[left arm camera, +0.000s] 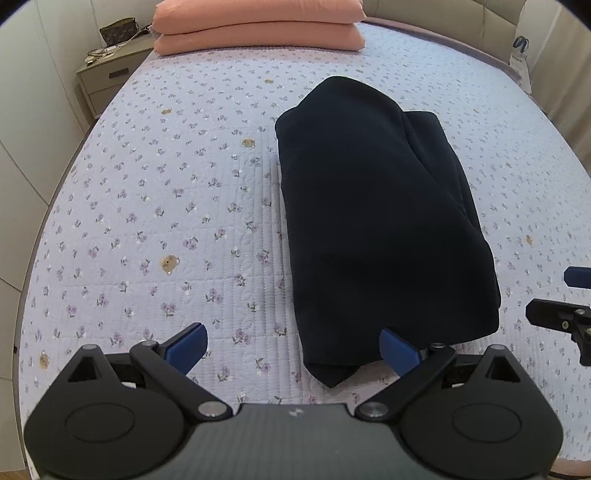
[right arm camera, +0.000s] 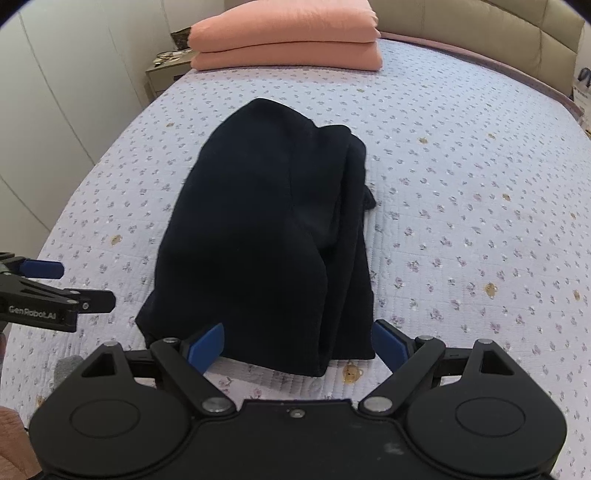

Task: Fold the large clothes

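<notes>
Left gripper (left arm camera: 293,349): jaws spread wide, holding nothing. Its right blue pad (left arm camera: 399,350) sits at the near left corner of the dark garment (left arm camera: 384,221); actual contact cannot be confirmed. Right gripper (right arm camera: 295,347): jaws spread wide, empty, straddling the garment's near edge.

The garment lies folded into a compact bundle mid-bed on the floral quilt (left arm camera: 147,221), its long axis running away from both cameras. Bare quilt surrounds it on all sides. Two stacked pink pillows (left arm camera: 258,29) lie at the head end, well apart.

Both grippers sit low at the foot end, side by side, pointing toward the headboard (right arm camera: 480,22).
</notes>
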Motion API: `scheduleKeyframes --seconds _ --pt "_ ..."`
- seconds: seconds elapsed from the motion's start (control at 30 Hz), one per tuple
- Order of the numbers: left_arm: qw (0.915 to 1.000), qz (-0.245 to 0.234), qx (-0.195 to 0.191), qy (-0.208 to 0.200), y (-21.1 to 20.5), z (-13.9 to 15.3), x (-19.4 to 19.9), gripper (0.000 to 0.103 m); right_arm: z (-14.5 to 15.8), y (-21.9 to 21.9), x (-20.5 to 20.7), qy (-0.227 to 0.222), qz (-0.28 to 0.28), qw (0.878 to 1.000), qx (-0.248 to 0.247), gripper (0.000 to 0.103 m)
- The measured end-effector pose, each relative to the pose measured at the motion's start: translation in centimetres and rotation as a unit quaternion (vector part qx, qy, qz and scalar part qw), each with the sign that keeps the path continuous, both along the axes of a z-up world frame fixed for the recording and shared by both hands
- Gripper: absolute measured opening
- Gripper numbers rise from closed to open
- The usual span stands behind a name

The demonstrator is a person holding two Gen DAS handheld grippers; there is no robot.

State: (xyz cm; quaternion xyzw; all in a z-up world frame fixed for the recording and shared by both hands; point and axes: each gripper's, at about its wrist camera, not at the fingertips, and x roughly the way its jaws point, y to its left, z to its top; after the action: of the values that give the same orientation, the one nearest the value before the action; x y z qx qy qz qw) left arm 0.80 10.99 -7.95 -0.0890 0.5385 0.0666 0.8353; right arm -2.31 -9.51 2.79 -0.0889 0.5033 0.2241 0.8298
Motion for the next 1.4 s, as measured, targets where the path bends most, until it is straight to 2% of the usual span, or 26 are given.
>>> scheduleKeyframes --seconds 0.5,1.4 --pt "0.9999 -0.004 -0.011 -0.009 -0.08 0.21 -0.02 0.101 -0.08 0.1 -0.07 0.002 0.002 1.0 -0.004 0.103" --pt "0.9996 -0.023 0.018 0.002 -0.47 -0.5 0.15 0.102 -0.04 0.03 -0.2 0.001 0.005 1.0 -0.006 0.103"
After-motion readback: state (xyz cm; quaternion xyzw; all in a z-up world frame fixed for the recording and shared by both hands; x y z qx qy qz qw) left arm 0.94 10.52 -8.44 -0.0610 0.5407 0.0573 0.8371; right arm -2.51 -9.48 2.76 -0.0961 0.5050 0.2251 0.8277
